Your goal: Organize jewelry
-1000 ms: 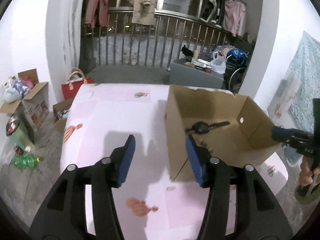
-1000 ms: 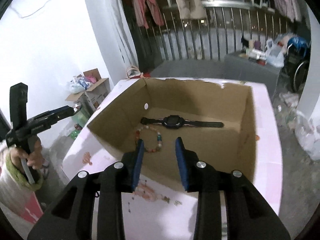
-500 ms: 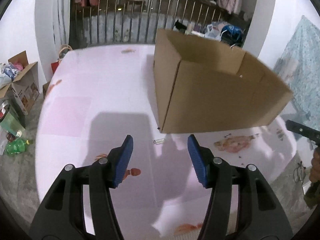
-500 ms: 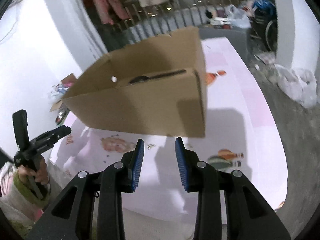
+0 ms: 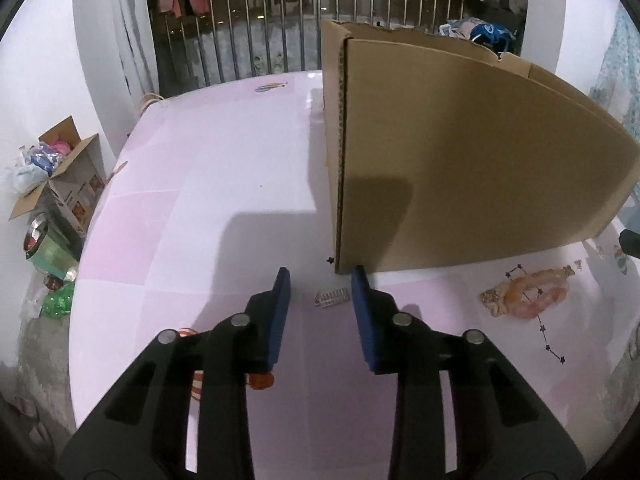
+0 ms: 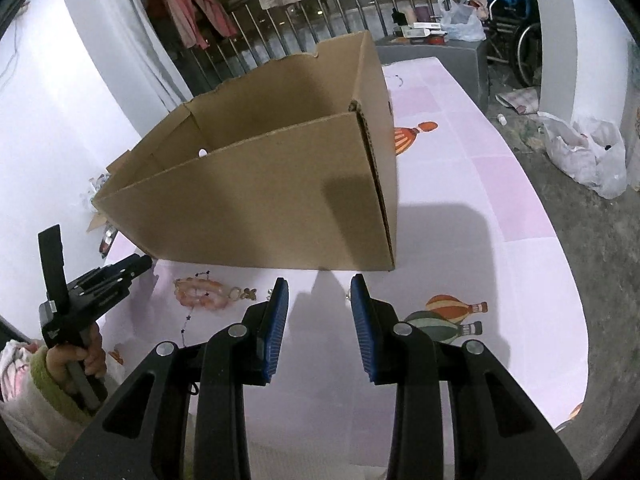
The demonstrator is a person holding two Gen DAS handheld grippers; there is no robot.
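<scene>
One hair clip (image 5: 331,298) between left gripper (image 5: 320,284) jaws | closing, untouched | right gripper (image 6: 319,294) jaws apart

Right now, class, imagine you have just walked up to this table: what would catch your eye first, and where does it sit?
The big open cardboard box dominates, standing on the pink printed table cover. Just in front of its near corner lies a small silvery piece of jewelry, between the open blue pads of the left gripper, whose jaws have just been closing without touching it. The right gripper hangs open and empty before the box's other corner.
</scene>
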